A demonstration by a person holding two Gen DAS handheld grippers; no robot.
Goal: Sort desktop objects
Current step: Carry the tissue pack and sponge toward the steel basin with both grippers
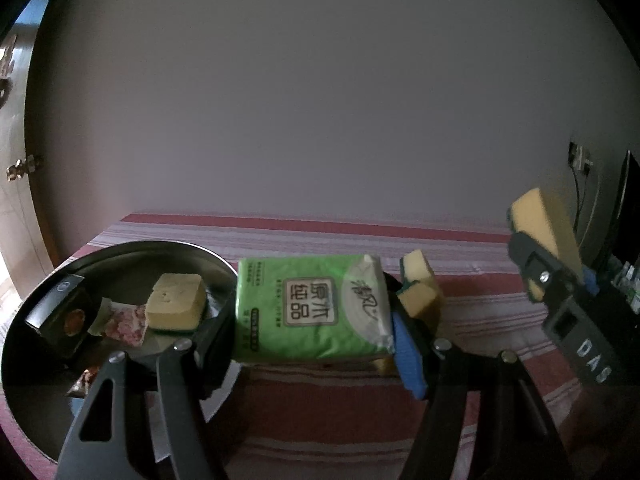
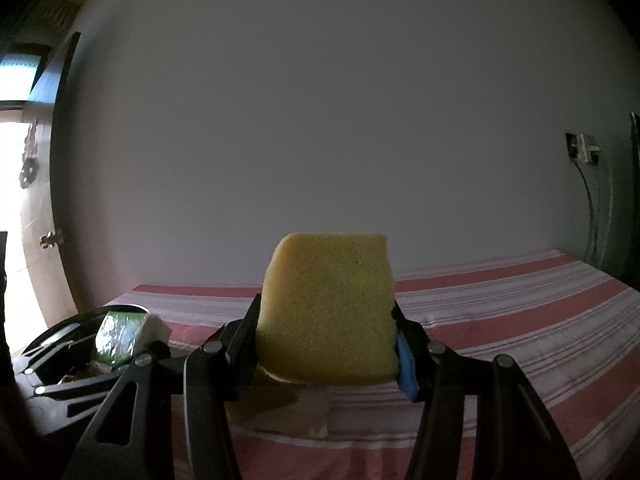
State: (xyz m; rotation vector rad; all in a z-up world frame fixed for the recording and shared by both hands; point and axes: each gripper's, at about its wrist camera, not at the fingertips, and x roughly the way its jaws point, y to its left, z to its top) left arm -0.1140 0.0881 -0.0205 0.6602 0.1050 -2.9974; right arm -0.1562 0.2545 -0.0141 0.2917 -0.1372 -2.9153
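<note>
A green tissue pack [image 1: 308,308] sits between the fingers of my left gripper [image 1: 312,314], which is shut on it, just right of a metal bowl [image 1: 132,246]. The bowl holds a yellow sponge [image 1: 176,306], a black packet [image 1: 60,320] and a pink wrapper [image 1: 128,322]. Behind the pack's right end, two yellow-and-green sponges [image 1: 420,288] lie on the cloth. My right gripper [image 2: 324,324] is shut on a large yellow sponge [image 2: 326,308], lifted above the table. The left wrist view shows that sponge [image 1: 540,220] at far right. In the right wrist view the green pack [image 2: 120,336] is at lower left.
A red-and-white striped cloth [image 1: 320,420] covers the table, which ends at a plain wall behind. A wall socket with cables [image 2: 580,148] and a dark upright object [image 1: 628,200] stand at the right. A door is at the far left.
</note>
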